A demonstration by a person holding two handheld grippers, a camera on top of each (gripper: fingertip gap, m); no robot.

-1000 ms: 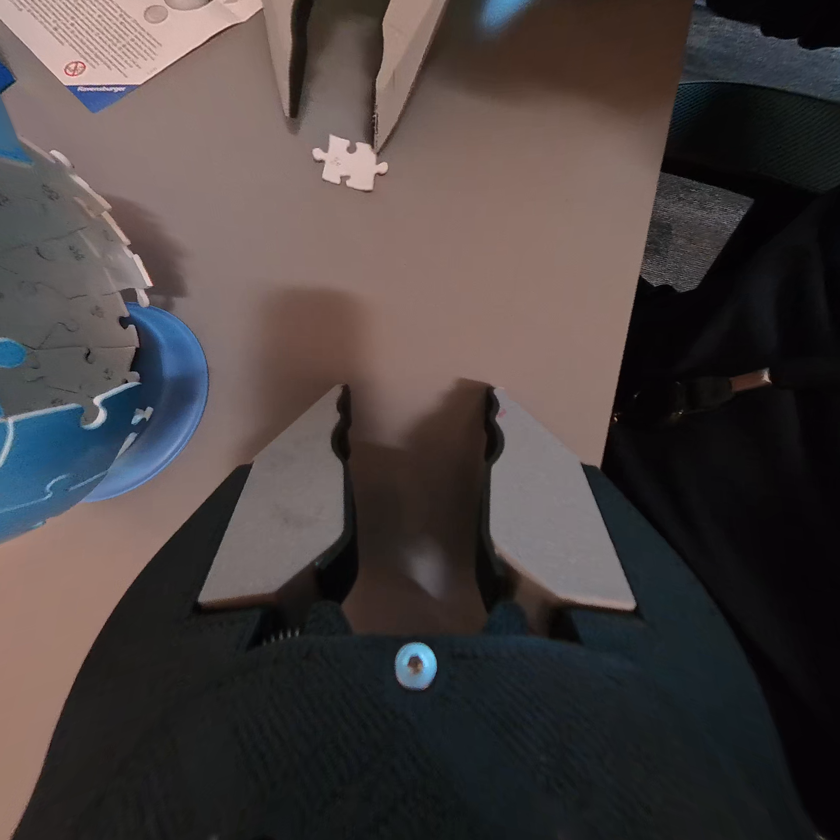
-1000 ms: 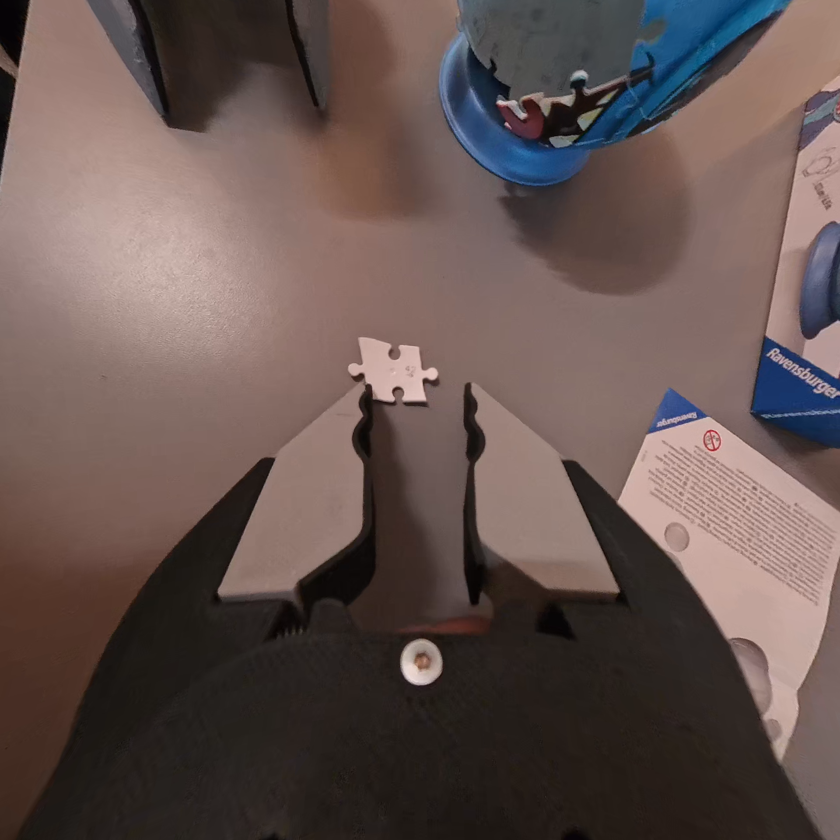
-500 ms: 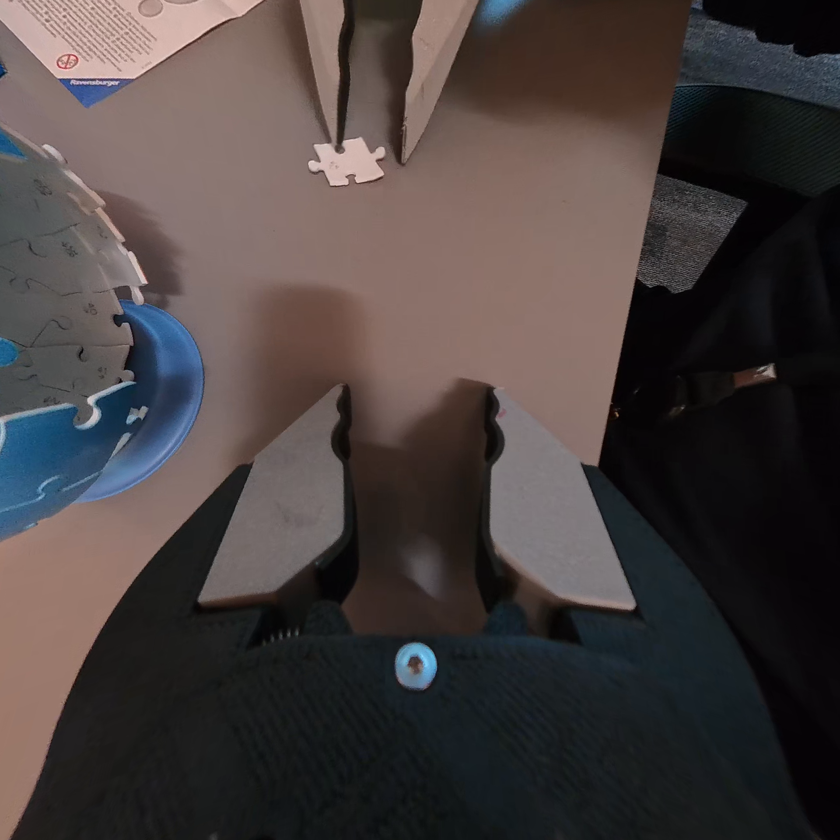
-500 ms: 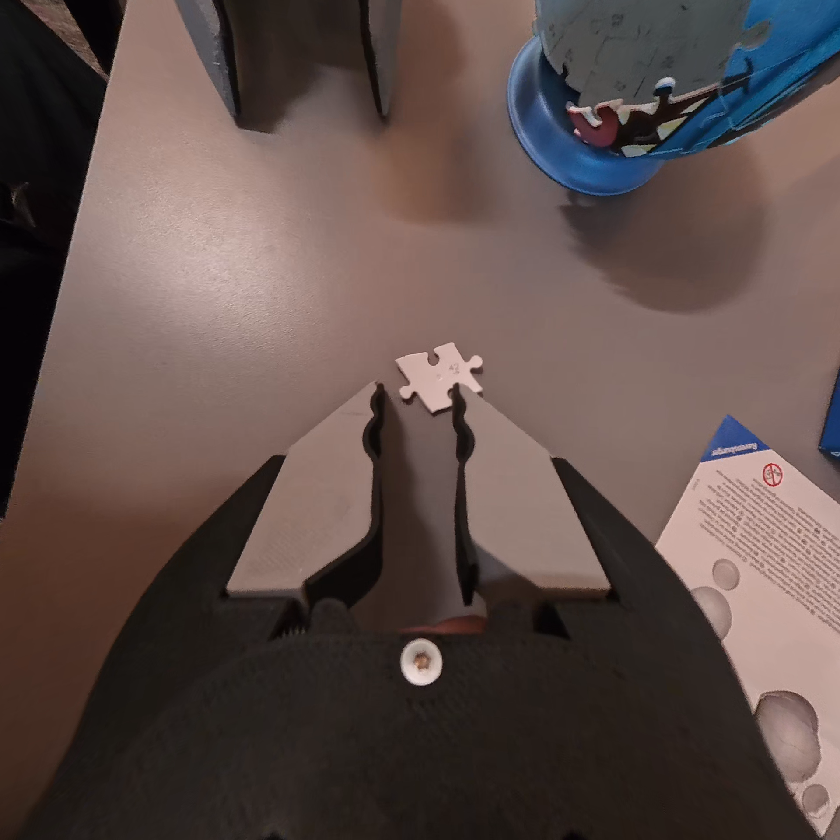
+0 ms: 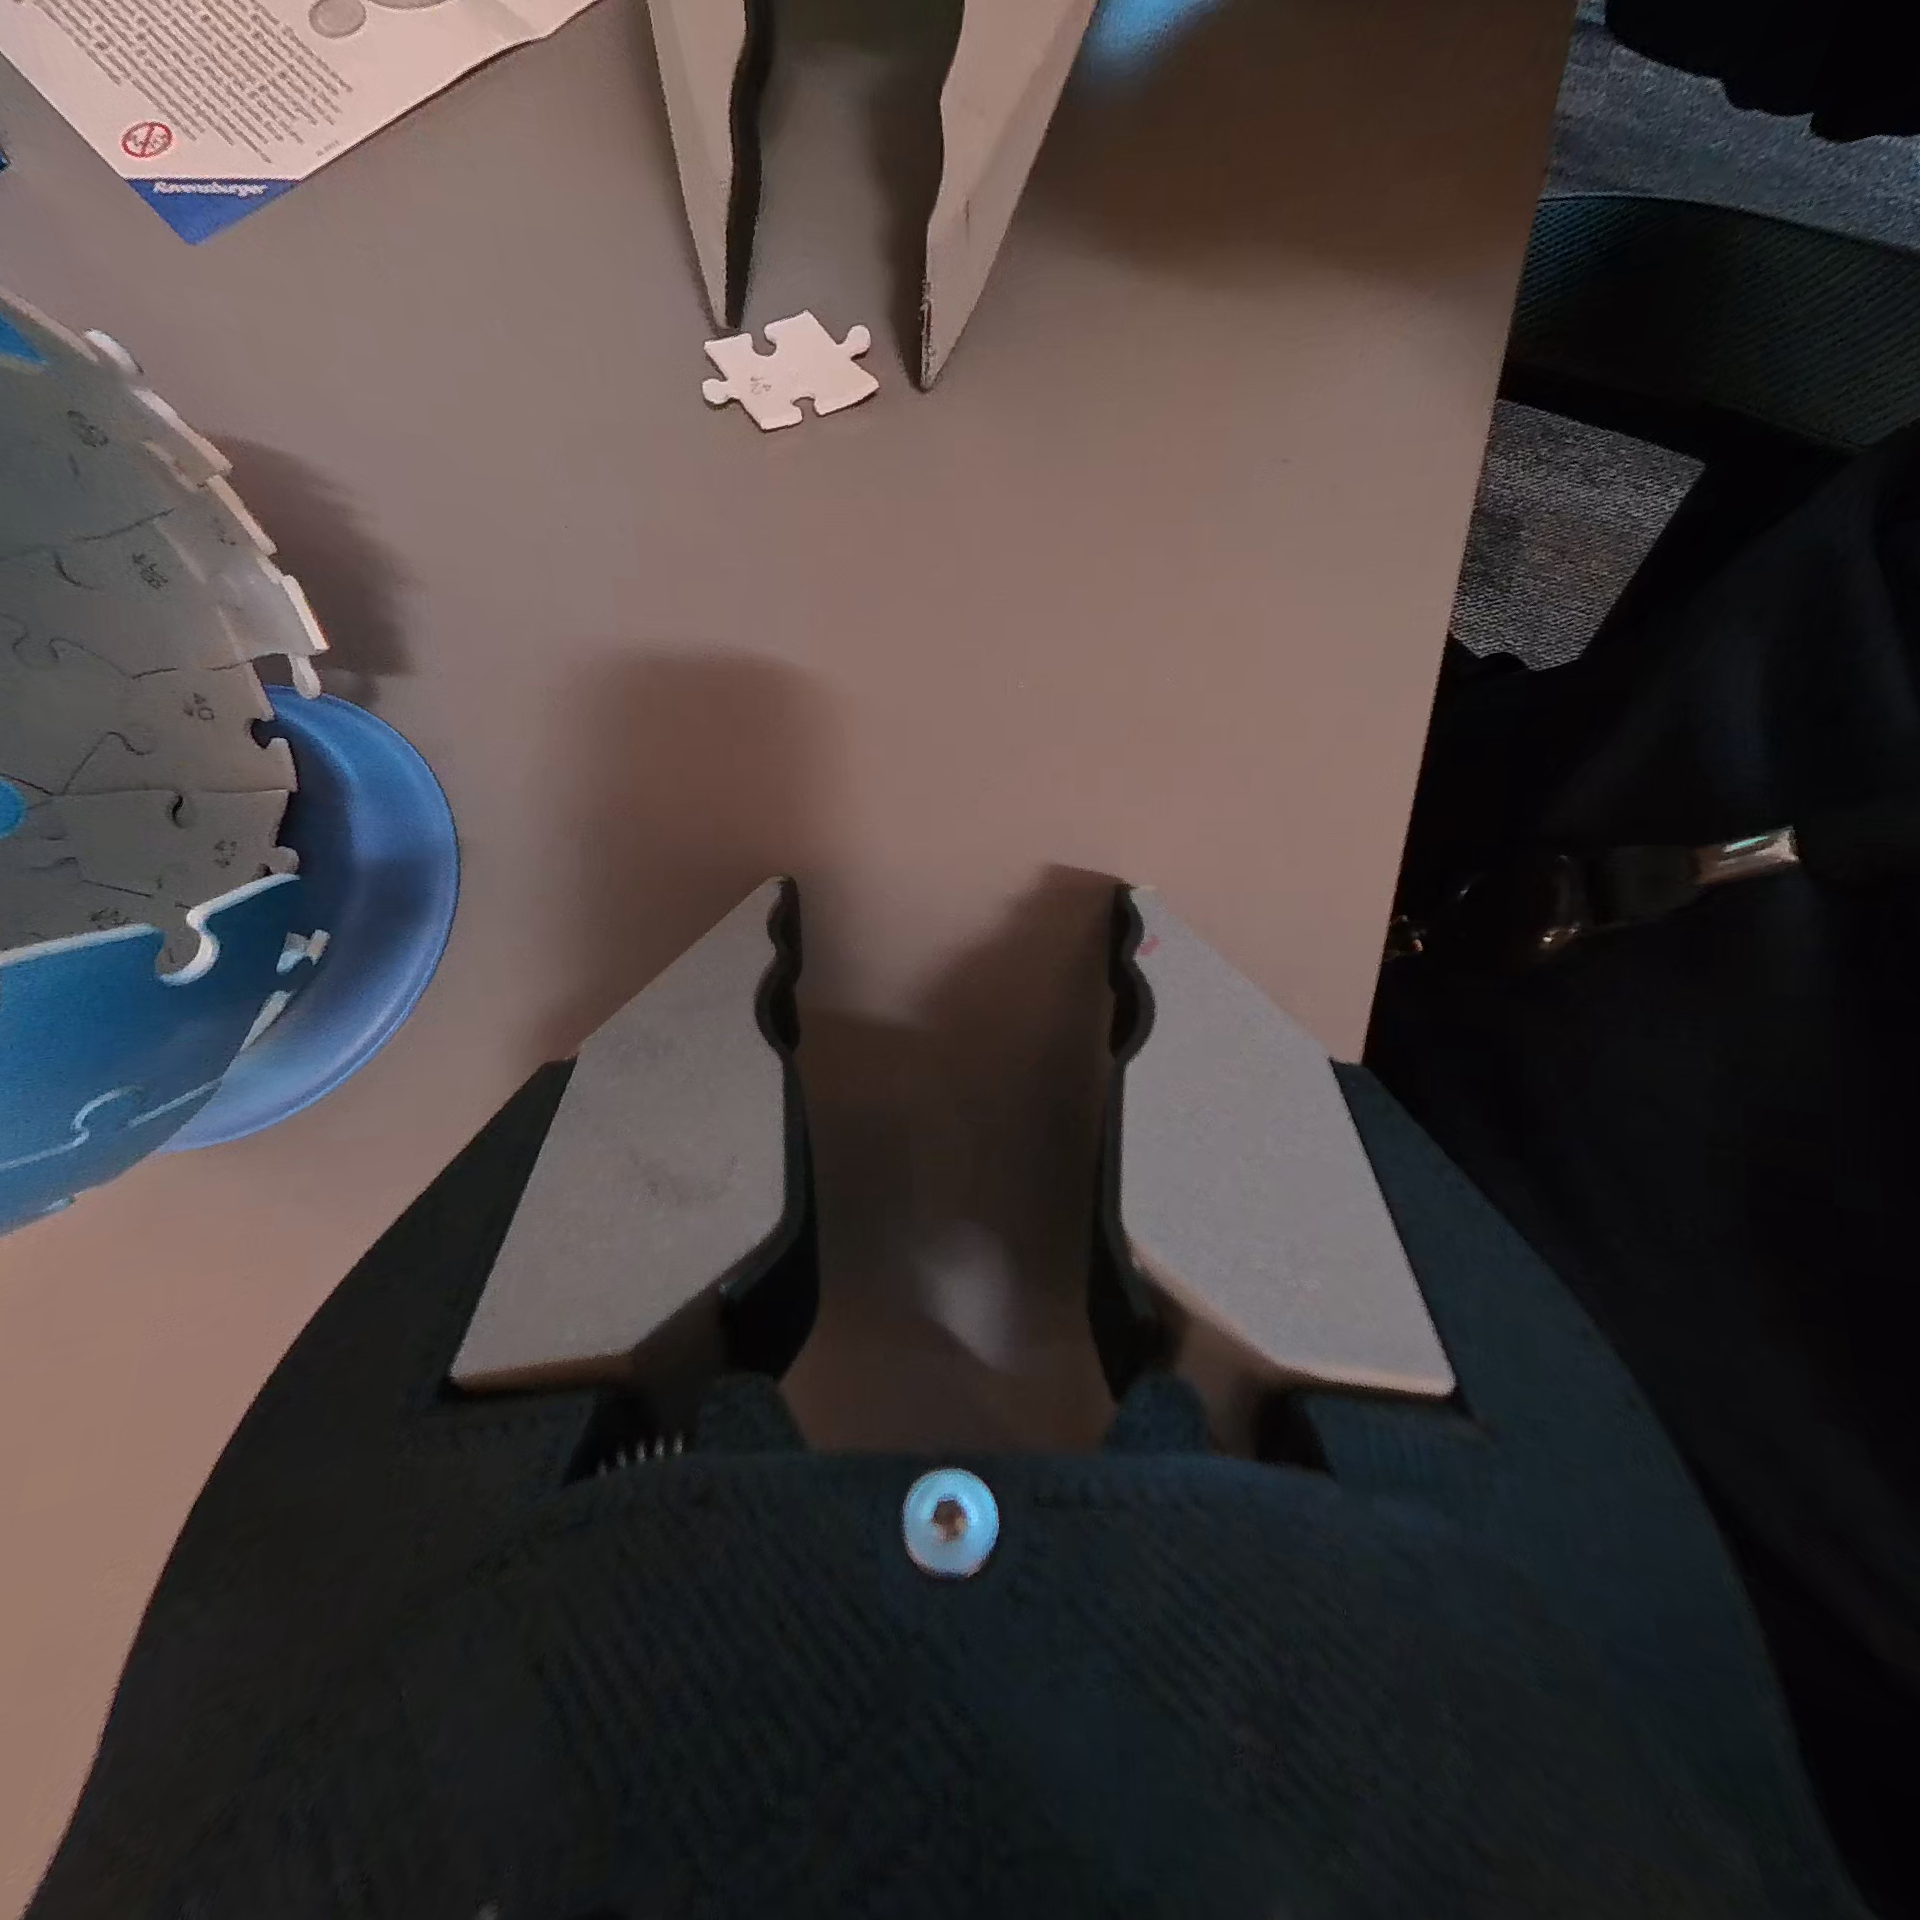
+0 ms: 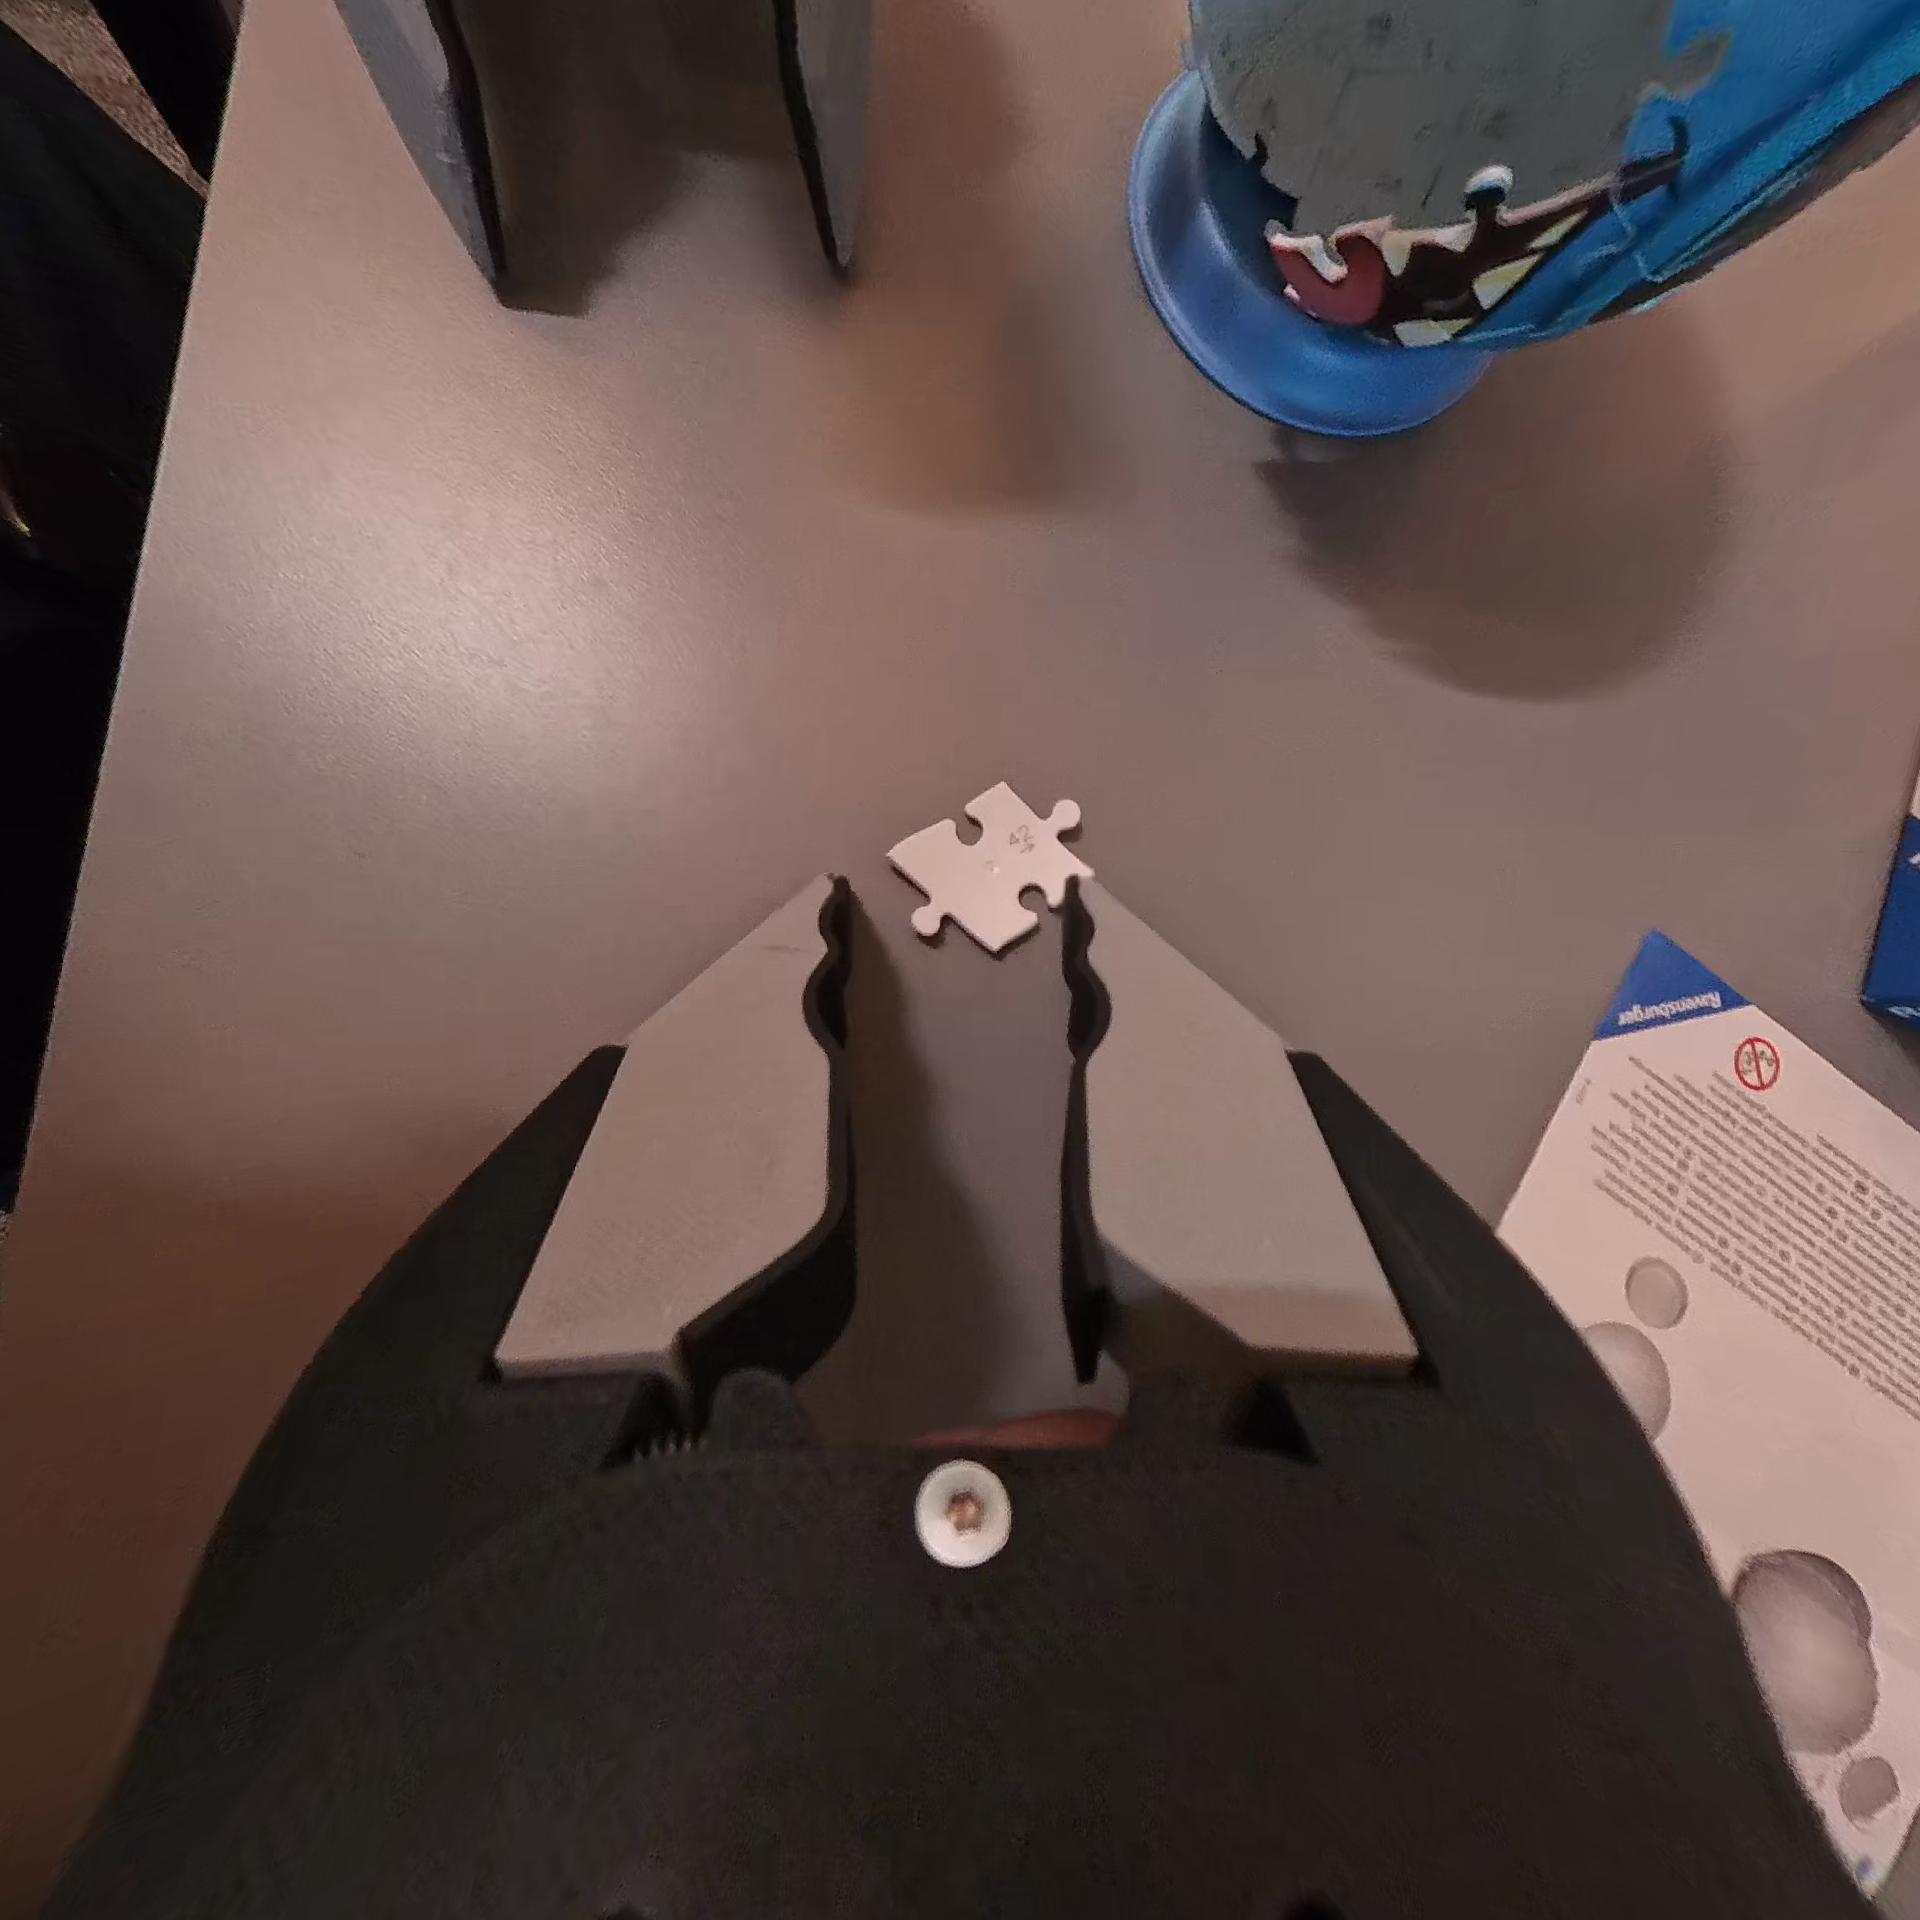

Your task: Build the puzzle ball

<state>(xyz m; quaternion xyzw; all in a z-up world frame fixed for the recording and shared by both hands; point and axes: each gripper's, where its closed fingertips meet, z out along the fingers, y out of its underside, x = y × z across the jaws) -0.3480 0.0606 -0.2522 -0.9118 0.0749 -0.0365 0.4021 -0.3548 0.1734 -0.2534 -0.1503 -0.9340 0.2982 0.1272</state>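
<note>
A loose puzzle piece (image 6: 987, 878) lies grey side up on the table; it also shows in the left wrist view (image 5: 790, 371). My right gripper (image 6: 951, 894) is open, low over the table, its tips either side of the piece's near edge, the right fingertip touching it. It also shows in the left wrist view (image 5: 826, 348). The partly built puzzle ball (image 5: 114, 831) rests tilted in a blue stand (image 5: 384, 914), seen too in the right wrist view (image 6: 1507, 156). My left gripper (image 5: 956, 904) is open and empty above the table, and also shows in the right wrist view (image 6: 665, 270).
A paper leaflet (image 6: 1745, 1299) lies to the right of my right gripper, also seen in the left wrist view (image 5: 239, 94). A blue box corner (image 6: 1896, 935) is at the far right. The table edge (image 5: 1455, 727) runs along the right, with a dark chair (image 5: 1714, 364) beyond. About 12 centimetres separates my left fingertips from my right.
My right gripper narrowed, then widened again while nudging the piece, which turned and slid a little. The left gripper has stayed in place.
</note>
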